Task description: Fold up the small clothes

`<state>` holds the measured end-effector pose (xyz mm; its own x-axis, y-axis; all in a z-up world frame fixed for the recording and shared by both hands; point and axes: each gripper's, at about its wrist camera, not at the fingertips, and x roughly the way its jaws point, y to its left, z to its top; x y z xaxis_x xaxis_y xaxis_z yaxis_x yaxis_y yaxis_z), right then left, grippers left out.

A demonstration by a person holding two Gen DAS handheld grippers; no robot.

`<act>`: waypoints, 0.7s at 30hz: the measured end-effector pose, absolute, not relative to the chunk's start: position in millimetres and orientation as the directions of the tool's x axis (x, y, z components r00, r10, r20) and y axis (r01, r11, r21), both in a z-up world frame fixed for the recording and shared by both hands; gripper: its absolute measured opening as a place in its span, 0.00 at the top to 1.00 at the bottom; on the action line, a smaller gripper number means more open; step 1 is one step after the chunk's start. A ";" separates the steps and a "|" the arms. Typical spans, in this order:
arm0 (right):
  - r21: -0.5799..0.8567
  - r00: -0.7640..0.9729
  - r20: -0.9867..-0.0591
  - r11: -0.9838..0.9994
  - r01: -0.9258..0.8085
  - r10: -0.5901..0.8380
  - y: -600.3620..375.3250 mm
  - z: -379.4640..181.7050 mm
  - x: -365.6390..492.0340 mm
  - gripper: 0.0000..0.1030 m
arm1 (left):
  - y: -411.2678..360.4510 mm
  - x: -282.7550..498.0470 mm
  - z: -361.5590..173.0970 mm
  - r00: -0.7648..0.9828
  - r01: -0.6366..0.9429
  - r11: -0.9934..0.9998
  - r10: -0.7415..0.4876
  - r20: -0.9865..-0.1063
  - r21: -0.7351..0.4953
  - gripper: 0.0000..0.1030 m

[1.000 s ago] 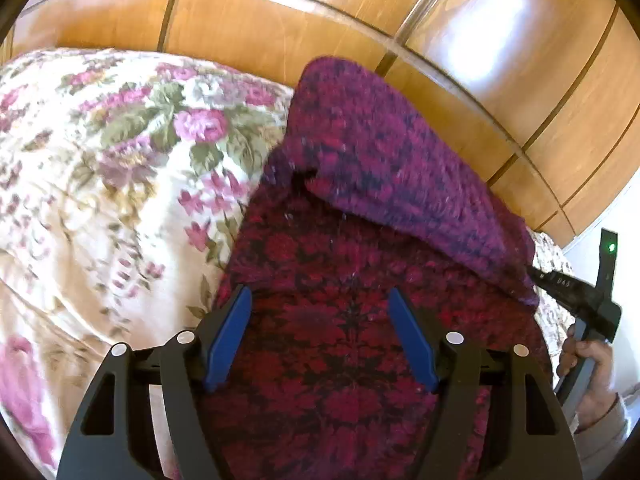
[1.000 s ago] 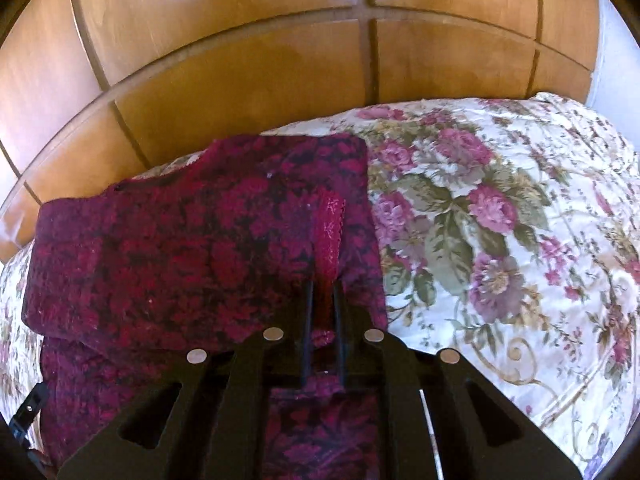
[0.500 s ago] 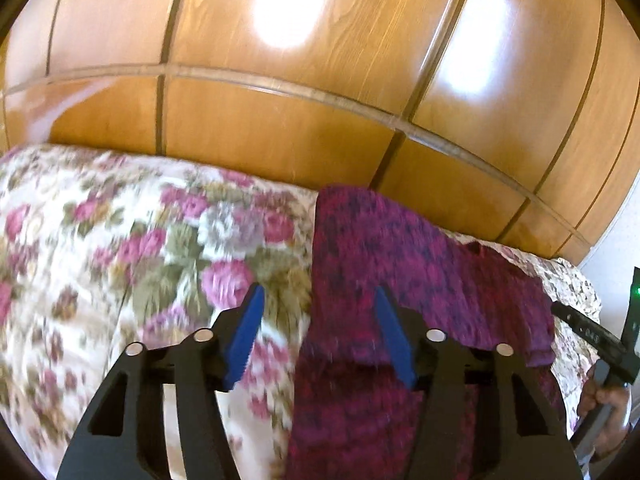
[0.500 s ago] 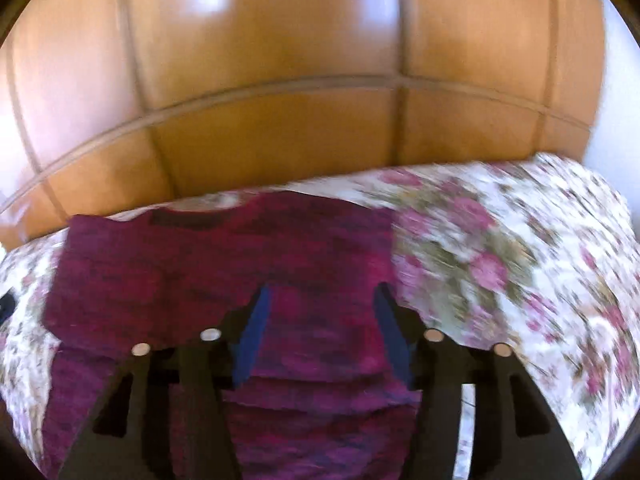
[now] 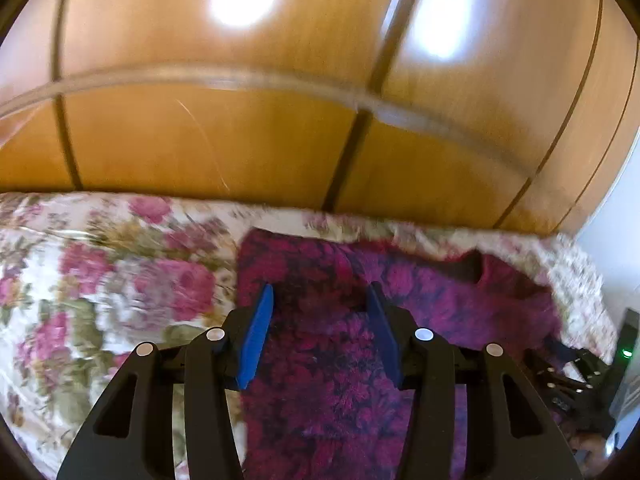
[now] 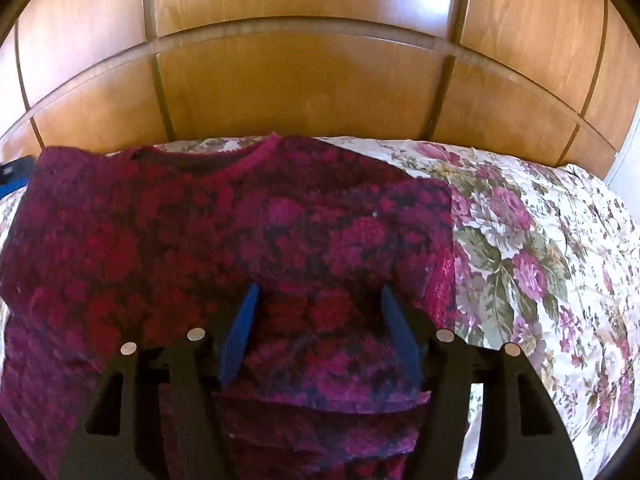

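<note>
A small knitted top (image 6: pixel 248 248) in dark magenta and crimson, patterned all over with roses on a near-black ground, is seen lying flat on a bed covered by a cream floral bedspread (image 6: pixel 532 248), close to the wooden headboard (image 6: pixel 304 88). In the right wrist view its left side is folded inward, so that a straight doubled edge runs down the cloth near the left rim of the picture. A round neckline trimmed in brighter pink is seen at the far edge, towards the headboard, and the right side is folded in as well, giving a straight vertical edge beside the bare bedspread. A lower layer of the same fabric is shown nearer the camera, under a crosswise edge. In the left wrist view, which is blurred, the garment is seen as a long purple-red strip with the bedspread to its left. The left gripper (image 5: pixel 320 304) is held above the cloth with its blue-padded jaws apart and closing, nothing being pinched between them. The right gripper (image 6: pixel 320 300) is held over the middle of the garment, its jaws spread and gripping nothing.
</note>
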<state>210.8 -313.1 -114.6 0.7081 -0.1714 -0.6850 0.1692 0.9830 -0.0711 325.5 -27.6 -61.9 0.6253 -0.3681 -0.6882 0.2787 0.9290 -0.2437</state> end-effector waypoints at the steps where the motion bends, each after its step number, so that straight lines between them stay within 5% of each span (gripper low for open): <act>1: -0.075 0.717 -0.675 0.982 0.171 -0.176 -311.9 -116.6 209.2 0.40 | -32.4 330.6 -72.3 0.607 0.273 0.937 -0.343 -0.717 -0.217 0.53; 12: -0.073 0.740 -0.649 0.982 0.174 -0.179 -308.7 -121.1 209.6 0.37 | -21.2 326.3 -99.1 0.629 0.181 0.954 -0.300 -0.718 -0.240 0.53; 21: -0.074 0.747 -0.641 0.982 0.172 -0.179 -308.0 -121.7 208.8 0.37 | -29.5 254.8 -91.9 0.688 0.189 0.977 -0.205 -0.696 -0.101 0.52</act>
<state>208.8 -308.0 -121.7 0.7466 -0.1792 -0.6407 0.1722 0.9823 -0.0741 254.8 -29.5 -91.9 0.6880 -0.2048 -0.6962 0.1889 0.9768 -0.1007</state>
